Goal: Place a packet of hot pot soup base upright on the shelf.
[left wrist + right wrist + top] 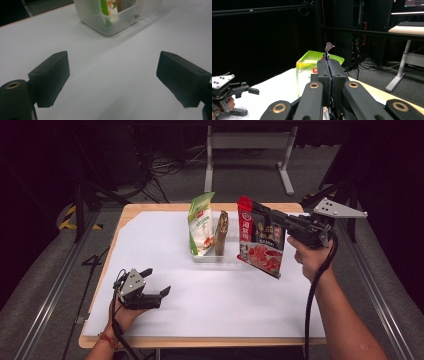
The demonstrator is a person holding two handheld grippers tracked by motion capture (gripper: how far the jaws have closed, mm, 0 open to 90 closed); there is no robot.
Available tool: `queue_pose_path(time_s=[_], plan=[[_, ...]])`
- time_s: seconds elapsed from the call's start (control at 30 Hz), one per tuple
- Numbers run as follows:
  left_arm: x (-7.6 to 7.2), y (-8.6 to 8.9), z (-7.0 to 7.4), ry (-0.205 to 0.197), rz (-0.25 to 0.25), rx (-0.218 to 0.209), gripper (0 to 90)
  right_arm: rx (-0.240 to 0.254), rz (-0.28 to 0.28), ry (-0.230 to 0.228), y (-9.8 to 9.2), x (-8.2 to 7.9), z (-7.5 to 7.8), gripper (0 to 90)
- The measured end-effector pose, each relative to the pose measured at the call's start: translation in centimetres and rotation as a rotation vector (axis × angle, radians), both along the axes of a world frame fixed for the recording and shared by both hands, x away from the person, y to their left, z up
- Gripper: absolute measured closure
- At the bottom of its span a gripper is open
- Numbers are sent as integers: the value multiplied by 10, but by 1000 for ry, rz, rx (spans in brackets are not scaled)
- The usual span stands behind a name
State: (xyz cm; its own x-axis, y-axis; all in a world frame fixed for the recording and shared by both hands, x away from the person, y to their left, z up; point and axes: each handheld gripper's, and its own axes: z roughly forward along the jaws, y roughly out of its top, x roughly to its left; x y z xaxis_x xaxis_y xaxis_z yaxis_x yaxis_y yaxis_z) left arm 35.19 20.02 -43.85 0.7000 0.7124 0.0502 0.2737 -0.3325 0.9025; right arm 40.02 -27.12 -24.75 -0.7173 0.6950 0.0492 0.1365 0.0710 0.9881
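A red and black food pouch (260,240) hangs in the air just right of the clear plastic bin (207,256). My right gripper (257,209) is shut on the pouch's top edge (328,47), which sticks up thin between the pressed jaws. In the bin stand a green and white pouch (201,222) and a narrow brown packet (221,233). The green pouch (310,70) shows behind my right jaws. My left gripper (159,281) rests low on the white sheet at the front left, open with nothing between its fingers (50,77). The bin's near corner (112,21) lies ahead of it.
A white sheet (200,305) covers most of the wooden table (150,207). A metal table frame (247,142) and cables stand on the floor behind. Dark stands flank the table on both sides.
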Motion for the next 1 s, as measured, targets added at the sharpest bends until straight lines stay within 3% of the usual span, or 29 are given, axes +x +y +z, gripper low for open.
queue_pose_path(time_s=[0.33, 1.0], plan=[[-1, 0, 0, -3, -3, 3, 119, -19, -18, -5, 10, 12, 5, 886], [-1, 2, 0, -7, -12, 5, 121, -19, -60, 29, 23, 47, 1, 886]])
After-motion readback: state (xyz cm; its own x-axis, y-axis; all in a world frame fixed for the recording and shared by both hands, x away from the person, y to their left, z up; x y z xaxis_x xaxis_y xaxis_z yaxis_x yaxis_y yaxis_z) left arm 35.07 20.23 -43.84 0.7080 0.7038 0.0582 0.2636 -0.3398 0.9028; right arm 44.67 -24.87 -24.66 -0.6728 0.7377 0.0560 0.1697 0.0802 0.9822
